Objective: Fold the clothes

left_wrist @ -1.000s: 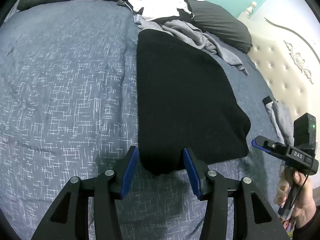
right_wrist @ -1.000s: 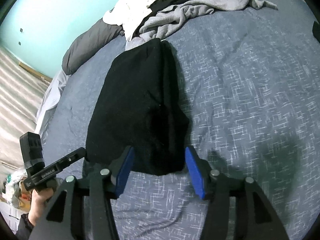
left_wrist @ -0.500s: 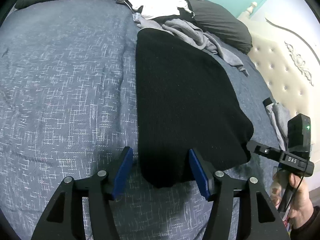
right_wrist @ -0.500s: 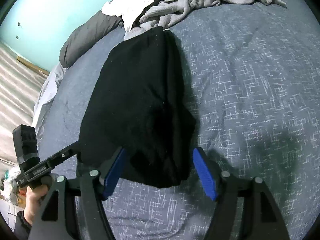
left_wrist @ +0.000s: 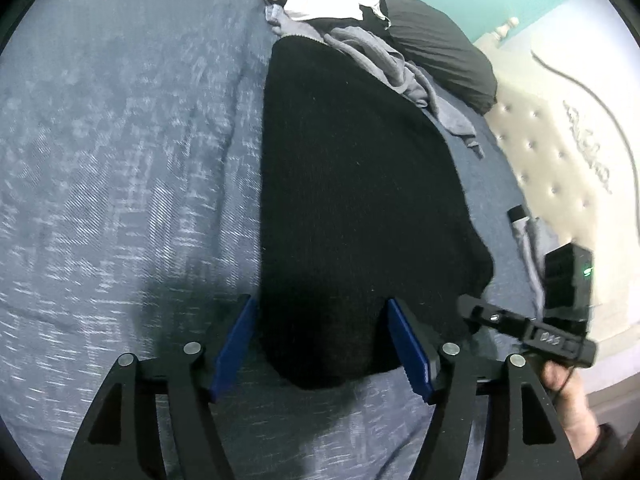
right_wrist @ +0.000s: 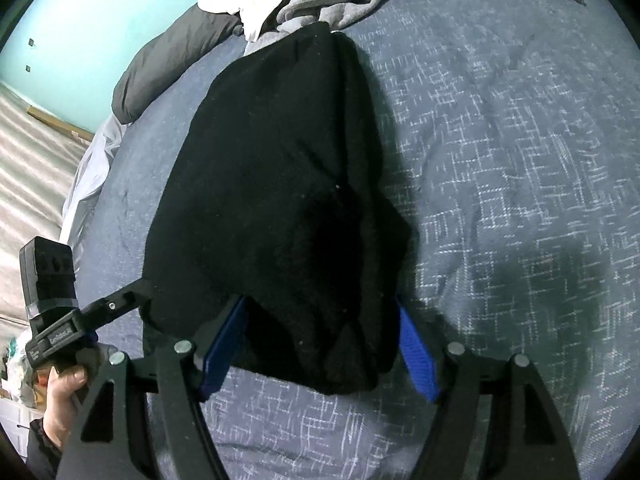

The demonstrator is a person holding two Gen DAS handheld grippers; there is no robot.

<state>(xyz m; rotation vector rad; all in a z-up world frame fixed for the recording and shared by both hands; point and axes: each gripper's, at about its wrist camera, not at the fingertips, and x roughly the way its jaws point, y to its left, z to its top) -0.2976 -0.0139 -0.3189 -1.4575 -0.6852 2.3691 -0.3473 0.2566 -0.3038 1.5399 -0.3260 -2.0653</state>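
As both grippers closed in over the last second, black garment (left_wrist: 360, 200) fills centre frame on bedspread (left_wrist: 120, 160); left gripper (left_wrist: 320, 344) and right gripper (right_wrist: 320, 344) gape wide, straddling near corners. Pinch-and-fold likely.

Bedspread (left_wrist: 120, 168) blurred — pattern smeared

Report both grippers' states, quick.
Left gripper: open, astride the black garment's near corner.
Right gripper: open, astride its other corner.
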